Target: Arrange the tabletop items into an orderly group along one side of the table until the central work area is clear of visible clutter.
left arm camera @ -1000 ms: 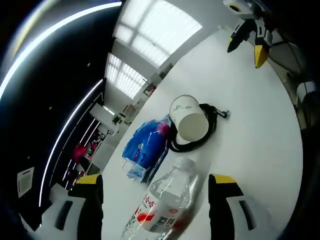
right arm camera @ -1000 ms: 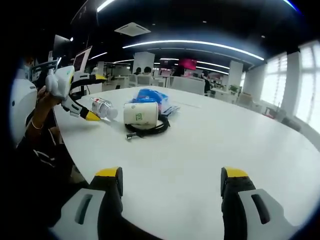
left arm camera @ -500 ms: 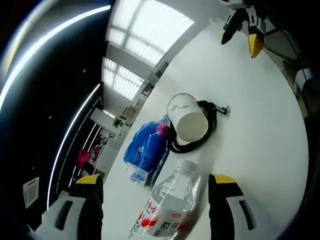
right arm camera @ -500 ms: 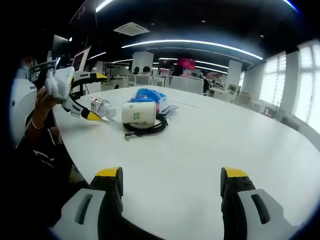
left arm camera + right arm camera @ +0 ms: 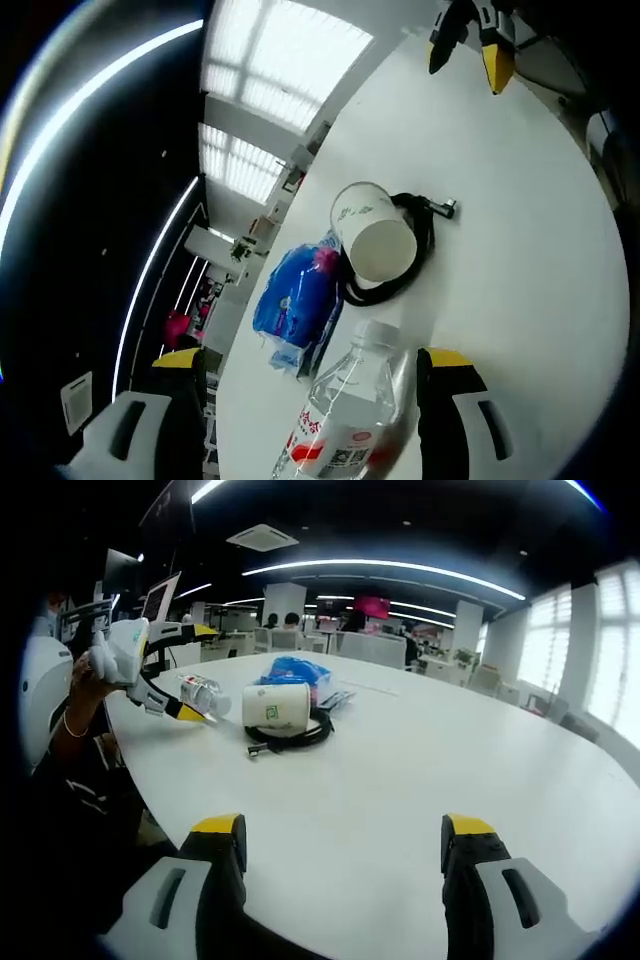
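Left tool (image 5: 310,385) spread wide around a clear plastic water bottle (image 5: 350,420) on the round white worktop (image 5: 500,250), white paper cup (image 5: 375,232) lying on a black cable coil (image 5: 405,262) beside a blue plastic bag (image 5: 295,305), right tool (image 5: 340,835) released over bare worktop near the edge, right view catching a hand (image 5: 85,670) on the left tool.

table (image 5: 420,770): white | bottle (image 5: 350,415) | cup (image 5: 372,232) | cable (image 5: 405,265) | blue bag (image 5: 295,300)

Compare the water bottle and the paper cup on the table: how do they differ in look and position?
The water bottle is clear plastic with a red and white label; the paper cup is opaque white with a small green print. The bottle lies between the jaws of the left gripper; the cup lies free, farther off, resting on a coiled black cable. The bottle is capped; the cup's mouth is open. Both lie on their sides on the white table.
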Available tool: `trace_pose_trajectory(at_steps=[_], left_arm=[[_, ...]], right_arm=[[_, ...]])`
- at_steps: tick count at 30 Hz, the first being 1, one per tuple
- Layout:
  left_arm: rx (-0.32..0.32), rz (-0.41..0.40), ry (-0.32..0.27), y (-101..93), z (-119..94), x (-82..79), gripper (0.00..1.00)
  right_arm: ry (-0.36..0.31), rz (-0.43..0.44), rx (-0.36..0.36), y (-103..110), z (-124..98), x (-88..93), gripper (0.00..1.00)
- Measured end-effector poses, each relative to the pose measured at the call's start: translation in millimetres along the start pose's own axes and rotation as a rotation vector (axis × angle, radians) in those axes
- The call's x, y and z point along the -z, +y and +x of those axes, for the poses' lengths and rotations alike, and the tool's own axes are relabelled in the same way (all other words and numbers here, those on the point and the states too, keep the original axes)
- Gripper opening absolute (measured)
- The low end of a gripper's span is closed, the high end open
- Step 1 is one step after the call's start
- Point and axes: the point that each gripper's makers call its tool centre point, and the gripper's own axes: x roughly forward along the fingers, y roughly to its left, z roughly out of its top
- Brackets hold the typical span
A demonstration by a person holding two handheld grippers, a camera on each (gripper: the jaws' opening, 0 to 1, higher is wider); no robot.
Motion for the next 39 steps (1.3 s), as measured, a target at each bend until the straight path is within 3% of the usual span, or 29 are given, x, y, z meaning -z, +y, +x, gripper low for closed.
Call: trace_pose_trajectory(at_steps=[9, 16, 22, 39], left_arm=[[-0.017, 0.072, 0.023, -0.8, 5, 2.2, 0.86], [-0.016, 0.069, 0.022, 0.1, 7, 0.9, 0.86], [-0.028, 0.123, 0.038, -0.2, 10, 1.1, 0.86], [-0.04, 0.165, 0.051, -0.4, 13, -2.4, 0.85]], right_arm=[[-0.005, 0.005, 0.001, 0, 0, 0.0, 0.76], [0.005, 0.0, 0.005, -1, 0, 2.8, 0.76], [-0.001, 0.014, 0.006, -2, 0, 2.7, 0.76], [0.008, 0.027, 0.0, -3, 0, 6.9, 0.77]])
